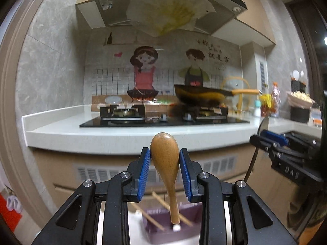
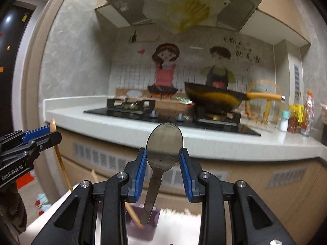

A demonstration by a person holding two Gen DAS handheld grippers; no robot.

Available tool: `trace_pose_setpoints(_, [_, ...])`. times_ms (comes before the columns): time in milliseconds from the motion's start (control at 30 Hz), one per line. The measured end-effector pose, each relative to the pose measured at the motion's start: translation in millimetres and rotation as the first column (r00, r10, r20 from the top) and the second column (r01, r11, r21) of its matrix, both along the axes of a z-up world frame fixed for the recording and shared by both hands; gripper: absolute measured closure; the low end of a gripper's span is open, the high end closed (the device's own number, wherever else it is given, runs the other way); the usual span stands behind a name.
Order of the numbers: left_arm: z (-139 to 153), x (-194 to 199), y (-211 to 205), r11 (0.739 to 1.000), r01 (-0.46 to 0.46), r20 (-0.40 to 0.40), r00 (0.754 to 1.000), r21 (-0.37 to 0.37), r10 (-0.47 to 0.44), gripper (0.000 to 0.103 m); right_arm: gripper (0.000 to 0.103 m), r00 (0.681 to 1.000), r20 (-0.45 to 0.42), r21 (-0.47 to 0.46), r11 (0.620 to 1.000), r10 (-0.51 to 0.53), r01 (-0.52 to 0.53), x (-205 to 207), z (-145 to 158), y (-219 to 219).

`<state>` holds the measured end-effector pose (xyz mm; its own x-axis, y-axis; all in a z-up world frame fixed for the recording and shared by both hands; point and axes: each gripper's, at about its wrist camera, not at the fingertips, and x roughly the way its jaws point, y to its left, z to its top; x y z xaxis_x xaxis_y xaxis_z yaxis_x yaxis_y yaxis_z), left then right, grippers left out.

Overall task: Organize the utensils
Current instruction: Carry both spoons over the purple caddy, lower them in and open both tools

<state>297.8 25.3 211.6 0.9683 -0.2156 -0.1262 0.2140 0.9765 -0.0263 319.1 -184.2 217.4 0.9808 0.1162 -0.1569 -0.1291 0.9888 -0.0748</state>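
Observation:
My left gripper is shut on a wooden spoon, bowl up, handle hanging down over a purple utensil holder that holds wooden chopsticks. My right gripper is shut on a metal spoon, bowl up, its handle pointing down at the same purple holder. The right gripper shows at the right of the left wrist view. The left gripper shows at the left of the right wrist view, with the wooden spoon.
A white counter ahead carries a black gas hob with a wok. Bottles and a lid rack stand at the right. A range hood hangs above. Cabinet fronts lie below the counter.

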Motion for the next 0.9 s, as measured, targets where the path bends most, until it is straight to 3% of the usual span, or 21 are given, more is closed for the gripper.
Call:
trace_pose_setpoints(100, [-6.3,30.3,-0.7,1.000,-0.016,-0.012,1.000,-0.011,0.015,0.072,0.073,1.000,-0.008,0.000,1.000,0.004,-0.004,29.2,-4.3,4.0])
trace_pose_setpoints(200, [-32.3,66.3,-2.8,1.000,-0.025,-0.065,0.998,-0.011,0.024,0.072,0.073,0.999,-0.050,0.003,1.000,0.016,-0.016,58.2,-27.7,9.7])
trace_pose_setpoints(433, [-112.9,123.0,-7.0,1.000,-0.014,-0.231,0.973,-0.006,0.012,0.072,0.073,0.974,-0.223,-0.064,0.997,0.032,-0.047,117.5,-112.9,39.4])
trace_pose_setpoints(767, [-183.0,150.1,-10.7,1.000,0.011,-0.388,0.922,-0.018,-0.017,0.071,0.072,0.887,-0.449,-0.026,0.991,0.105,-0.131,151.5,-189.1,44.8])
trace_pose_setpoints(900, [-192.7,147.1,-9.9,1.000,0.012,-0.424,0.905,-0.024,-0.022,0.061,0.067,0.868,-0.482,-0.008,0.990,0.118,-0.139,151.3,-201.3,41.5])
